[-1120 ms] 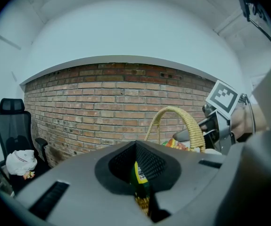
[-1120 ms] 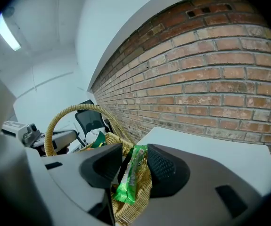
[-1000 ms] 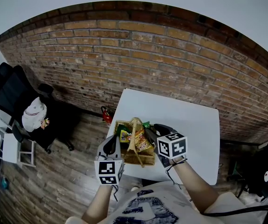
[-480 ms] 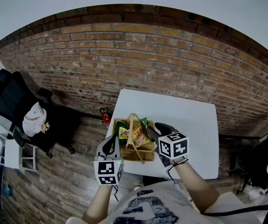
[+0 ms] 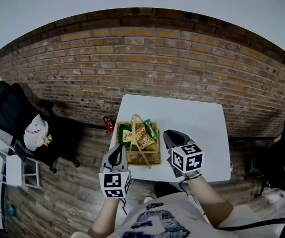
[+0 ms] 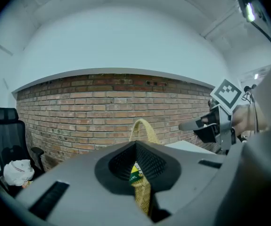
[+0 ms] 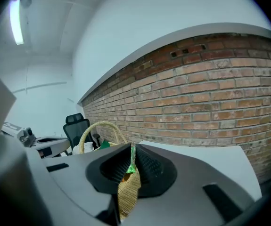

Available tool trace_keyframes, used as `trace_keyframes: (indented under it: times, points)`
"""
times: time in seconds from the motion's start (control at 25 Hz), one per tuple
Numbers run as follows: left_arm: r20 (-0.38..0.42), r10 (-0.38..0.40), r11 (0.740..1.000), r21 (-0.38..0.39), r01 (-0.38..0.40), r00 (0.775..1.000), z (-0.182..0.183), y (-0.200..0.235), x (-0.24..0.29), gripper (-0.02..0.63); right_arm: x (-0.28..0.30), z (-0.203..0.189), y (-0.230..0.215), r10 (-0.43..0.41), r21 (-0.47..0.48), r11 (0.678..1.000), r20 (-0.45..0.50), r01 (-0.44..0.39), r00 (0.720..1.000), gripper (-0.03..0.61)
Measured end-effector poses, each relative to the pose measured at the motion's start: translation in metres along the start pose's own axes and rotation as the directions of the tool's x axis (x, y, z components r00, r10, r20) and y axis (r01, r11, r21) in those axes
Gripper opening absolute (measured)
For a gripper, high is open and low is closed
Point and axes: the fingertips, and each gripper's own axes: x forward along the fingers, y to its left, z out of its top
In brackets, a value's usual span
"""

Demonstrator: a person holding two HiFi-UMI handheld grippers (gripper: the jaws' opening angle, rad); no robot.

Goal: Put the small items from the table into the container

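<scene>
Near the left edge of the white table (image 5: 201,128), on the person's side of it, stands the wicker basket (image 5: 152,157). Its tall looped handle (image 6: 142,122) arches from the far rim to the near rim, so the hoop runs roughly away from the person, leaning a little to the right at its near end. From above the basket looks close to square, and I cannot tell which side is the longer. Inside lie the snack packets: a green packet (image 5: 124,135) against the left wall, a yellow-orange packet (image 5: 142,134) in the middle under the handle, and a second green one toward the far right corner. Each carries print, but it is too small to read in any view. Both grippers point toward the basket from the person's side. The left gripper (image 5: 116,150) hangs just beside the basket's near left corner, its jaws pressed together with nothing in them; in its own view the handle and a corner of green-and-yellow wrapper show beyond the pads. The right gripper (image 5: 169,134) is just beside the basket's right wall, its jaws closing with only a thin slit between the pads and nothing in that slit; basket weave and a strip of green wrapper show beyond it. Behind the table rises a red brick wall (image 5: 157,68). At the left, on the wooden floor (image 5: 68,192), stands a black office chair (image 5: 11,108) with a white bundle (image 5: 34,128) on its seat.
</scene>
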Motion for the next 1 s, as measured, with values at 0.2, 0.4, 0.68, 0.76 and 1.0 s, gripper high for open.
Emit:
trace_keyframes:
  times: [0.2,0.4,0.68,0.76,1.0]
  points:
    - [0.004,-0.021,1.0,0.01,0.021,1.0,0.001,-0.019,-0.01,0.051,-0.035,0.005,-0.003,-0.029,-0.004,1.0,0.064,0.029,0.998,0.02]
    - [0.012,-0.05,0.998,0.024,0.05,0.999,0.007,-0.041,-0.011,0.051,-0.064,0.014,-0.004,-0.017,-0.024,1.0,0.139,0.02,0.99,0.018]
    - [0.035,-0.07,0.997,0.04,0.068,0.997,0.023,-0.072,-0.008,0.051,-0.096,0.031,-0.01,-0.01,-0.051,0.998,0.214,0.021,0.977,0.018]
    - [0.038,-0.069,0.997,0.048,0.068,0.997,0.027,-0.082,-0.008,0.051,-0.103,0.032,-0.014,-0.001,-0.047,0.999,0.225,0.012,0.974,0.018]
    - [0.041,-0.077,0.995,0.059,0.074,0.996,0.038,-0.12,-0.006,0.051,-0.129,0.034,-0.035,0.016,-0.042,0.999,0.238,-0.006,0.971,0.018]
